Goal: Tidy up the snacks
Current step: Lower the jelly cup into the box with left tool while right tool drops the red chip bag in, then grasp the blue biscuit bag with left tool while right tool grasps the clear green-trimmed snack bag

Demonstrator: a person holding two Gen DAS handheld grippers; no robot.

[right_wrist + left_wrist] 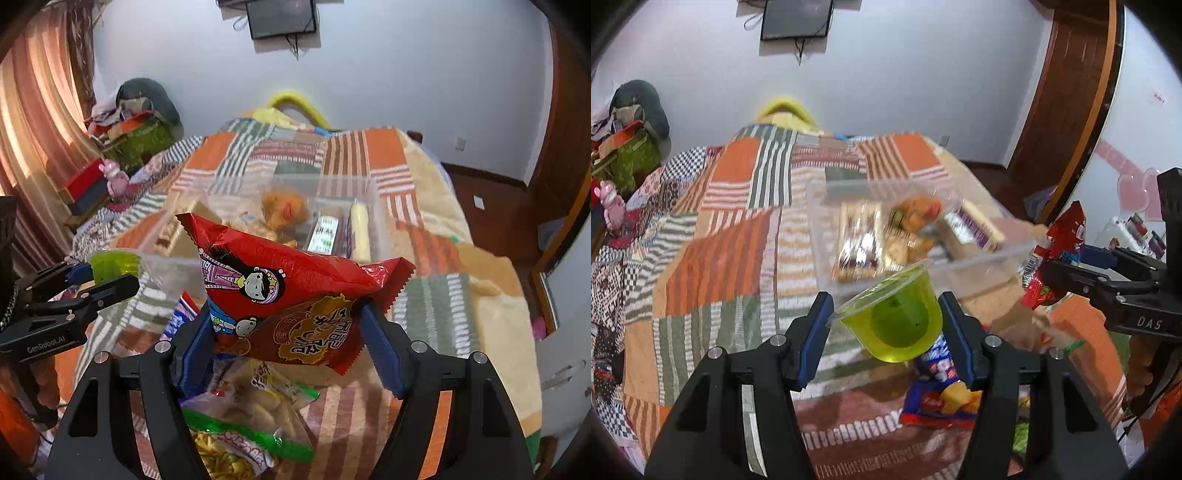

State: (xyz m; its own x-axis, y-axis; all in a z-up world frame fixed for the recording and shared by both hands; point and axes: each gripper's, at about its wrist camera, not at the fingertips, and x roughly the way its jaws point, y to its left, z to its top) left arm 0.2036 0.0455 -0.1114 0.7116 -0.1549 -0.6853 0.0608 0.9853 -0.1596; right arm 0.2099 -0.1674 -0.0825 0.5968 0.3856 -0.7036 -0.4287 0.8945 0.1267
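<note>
My left gripper (884, 314) is shut on a green jelly cup (895, 317), held tilted above the bed, just short of the clear plastic bin (979, 258). The bin holds several snacks. My right gripper (286, 328) is shut on a red snack bag (291, 291) with cartoon figures, held above the bedspread in front of the bin (369, 206). In the left wrist view the right gripper (1052, 273) with the red bag (1056, 254) is at the right. In the right wrist view the left gripper (110, 277) with the jelly cup (112, 266) is at the left.
Loose snacks lie on the patchwork bedspread (731, 258): a blue chip bag (938, 391) under my left gripper, clear green-banded packets (255, 417) under my right. Cluttered boxes (624, 155) stand left of the bed. A wooden door (1067, 96) is at the right.
</note>
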